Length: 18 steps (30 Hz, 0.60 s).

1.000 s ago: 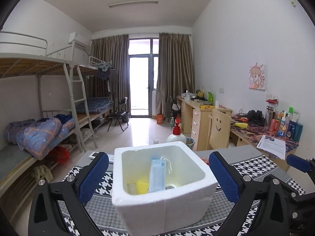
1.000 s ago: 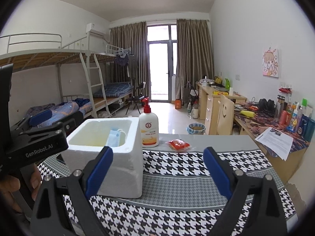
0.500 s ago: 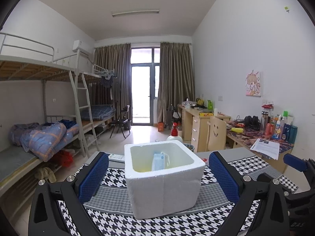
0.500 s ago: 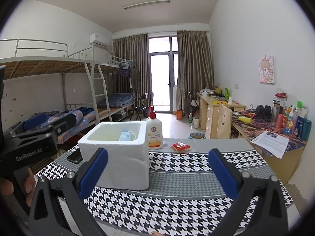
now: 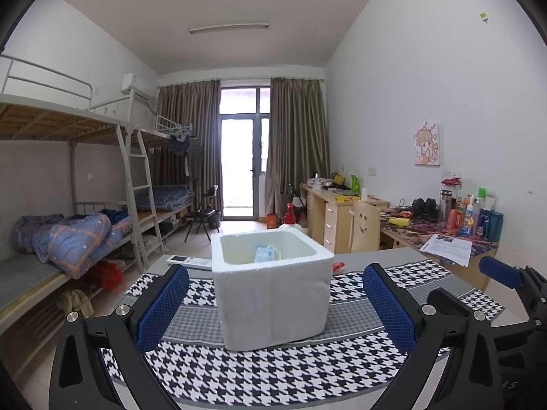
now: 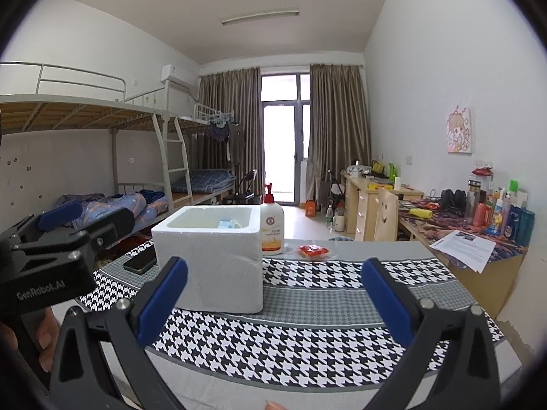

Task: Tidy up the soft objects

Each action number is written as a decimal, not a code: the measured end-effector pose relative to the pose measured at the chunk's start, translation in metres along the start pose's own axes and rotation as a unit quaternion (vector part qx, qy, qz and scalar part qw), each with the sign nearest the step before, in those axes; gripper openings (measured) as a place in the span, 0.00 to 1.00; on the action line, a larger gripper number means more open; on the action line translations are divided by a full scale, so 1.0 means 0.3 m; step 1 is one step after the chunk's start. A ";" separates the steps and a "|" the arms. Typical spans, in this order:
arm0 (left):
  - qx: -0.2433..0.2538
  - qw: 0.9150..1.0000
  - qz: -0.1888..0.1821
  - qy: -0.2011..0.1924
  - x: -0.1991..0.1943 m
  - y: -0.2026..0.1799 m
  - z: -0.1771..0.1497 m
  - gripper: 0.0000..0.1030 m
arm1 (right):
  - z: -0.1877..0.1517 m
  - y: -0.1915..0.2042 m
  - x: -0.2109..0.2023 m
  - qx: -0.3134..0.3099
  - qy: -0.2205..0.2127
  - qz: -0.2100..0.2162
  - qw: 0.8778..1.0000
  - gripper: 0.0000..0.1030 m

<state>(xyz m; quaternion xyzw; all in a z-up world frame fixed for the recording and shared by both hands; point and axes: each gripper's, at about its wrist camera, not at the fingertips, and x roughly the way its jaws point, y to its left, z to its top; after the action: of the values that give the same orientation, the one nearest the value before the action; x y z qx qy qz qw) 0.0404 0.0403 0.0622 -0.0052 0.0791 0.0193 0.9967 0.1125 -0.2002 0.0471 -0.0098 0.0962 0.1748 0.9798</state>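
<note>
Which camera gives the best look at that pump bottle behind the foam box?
The right wrist view: the pump bottle stands in full sight beside the white foam box, label and red pump visible. In the left wrist view the box hides nearly all of it; only the red pump top shows.

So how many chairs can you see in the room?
2. A black folding chair stands by the balcony door, and a wooden chair with a smiley face on its back sits at the desk. More could be hidden behind furniture.
</note>
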 end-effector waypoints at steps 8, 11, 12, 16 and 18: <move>-0.016 1.000 0.004 0.014 0.000 0.022 -0.115 0.99 | -0.092 -0.010 -0.027 0.016 -0.003 -0.004 1.000 1.00; -0.013 1.000 0.008 0.009 -0.011 0.025 -0.149 0.99 | -0.122 -0.022 -0.030 0.027 0.003 -0.002 1.000 1.00; -0.010 1.000 0.010 0.006 -0.016 0.023 -0.159 0.99 | -0.132 -0.025 -0.035 0.031 0.003 -0.002 1.000 1.00; -0.001 1.000 0.012 0.001 -0.044 0.007 -0.183 0.99 | -0.164 -0.029 -0.052 0.041 0.009 0.002 0.999 1.00; 0.002 1.000 0.012 0.002 -0.058 -0.002 -0.193 0.99 | -0.181 -0.018 -0.071 0.039 0.010 0.001 0.999 1.00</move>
<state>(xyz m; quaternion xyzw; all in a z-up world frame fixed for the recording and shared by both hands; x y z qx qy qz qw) 0.0142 0.0384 0.0078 -0.0019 0.0813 0.0309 0.9962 0.0849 -0.2155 -0.0022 0.0264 0.1124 0.1719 0.9783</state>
